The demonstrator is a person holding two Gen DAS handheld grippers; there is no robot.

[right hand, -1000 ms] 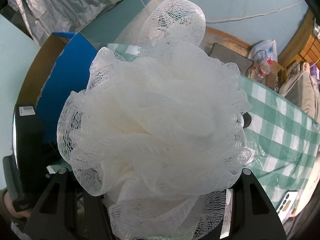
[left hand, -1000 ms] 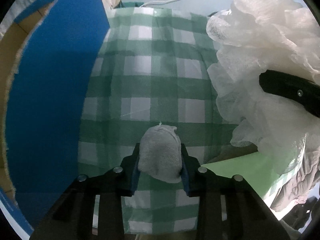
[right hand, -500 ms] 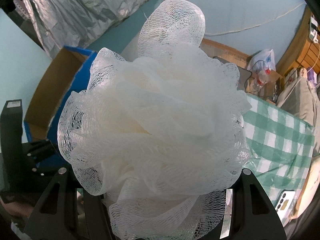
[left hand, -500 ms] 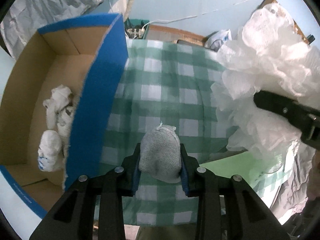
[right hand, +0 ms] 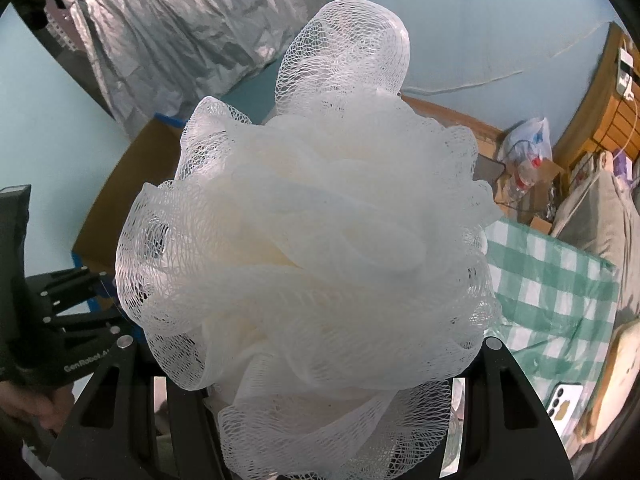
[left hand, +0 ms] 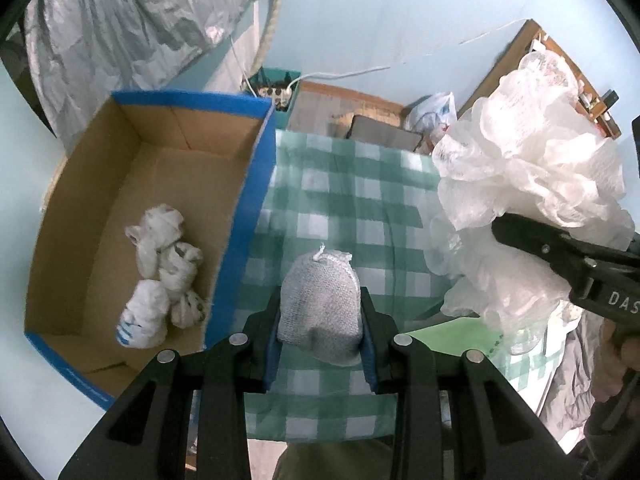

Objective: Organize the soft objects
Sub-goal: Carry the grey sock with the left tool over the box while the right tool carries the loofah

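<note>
My left gripper (left hand: 320, 304) is shut on a small grey knitted pouch (left hand: 318, 300), held above the green-and-white checked cloth (left hand: 352, 200). To its left stands an open cardboard box (left hand: 248, 200) with blue outer walls; several white soft bundles (left hand: 160, 272) lie on its floor. My right gripper (right hand: 308, 320) is shut on a big white mesh bath pouf (right hand: 312, 220), which hides its fingertips. In the left wrist view the pouf (left hand: 528, 172) hangs at the right, with one black finger (left hand: 540, 240) of the right gripper pressed into it.
A light green sheet (left hand: 452, 336) lies on the cloth's near right. A phone (right hand: 564, 400) rests at the table's right edge. Behind the table are a plastic bag (left hand: 436, 112), a power strip (left hand: 276, 92) and a silver foil curtain (left hand: 120, 28).
Both grippers have risen, each still holding its object. In the left wrist view the box, earlier only a close blue wall, now shows its open inside and the white bundles.
</note>
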